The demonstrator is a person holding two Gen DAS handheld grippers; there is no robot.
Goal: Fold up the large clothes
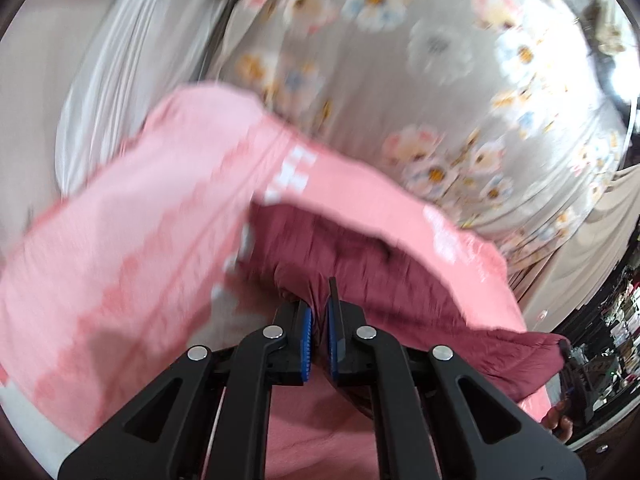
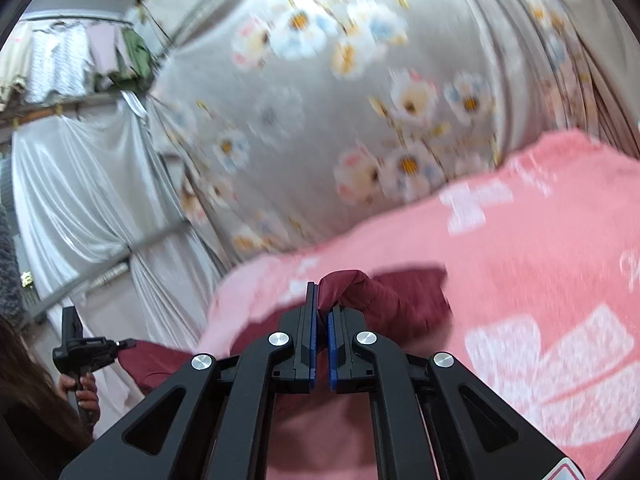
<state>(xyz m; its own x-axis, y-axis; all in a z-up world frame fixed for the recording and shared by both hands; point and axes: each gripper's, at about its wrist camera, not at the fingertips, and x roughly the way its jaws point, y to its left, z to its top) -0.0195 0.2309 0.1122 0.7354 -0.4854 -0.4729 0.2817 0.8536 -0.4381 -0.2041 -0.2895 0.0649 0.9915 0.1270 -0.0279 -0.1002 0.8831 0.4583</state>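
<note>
Maroon garment held up over a pink-covered bed, flowered curtain behind

A grey floral curtain (image 2: 360, 92) fills the back of the room beside a plain white drape (image 2: 80, 208); below, a pink blanket (image 2: 540, 280) with white motifs covers what seems to be a bed. The maroon garment (image 1: 360, 264) hangs above it, pinched in the narrow jaws of both the left gripper (image 1: 318, 308) and the right gripper (image 2: 322, 312)

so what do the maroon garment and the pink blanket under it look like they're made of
The maroon garment looks like thin woven cloth, matte, possibly cotton: it crumples into fine creases where the left claw and right claw pinch it. The pink blanket looks like thick plush fleece or terry: fuzzy, napped surface with white patterns. Motion blur leaves both uncertain.
</note>
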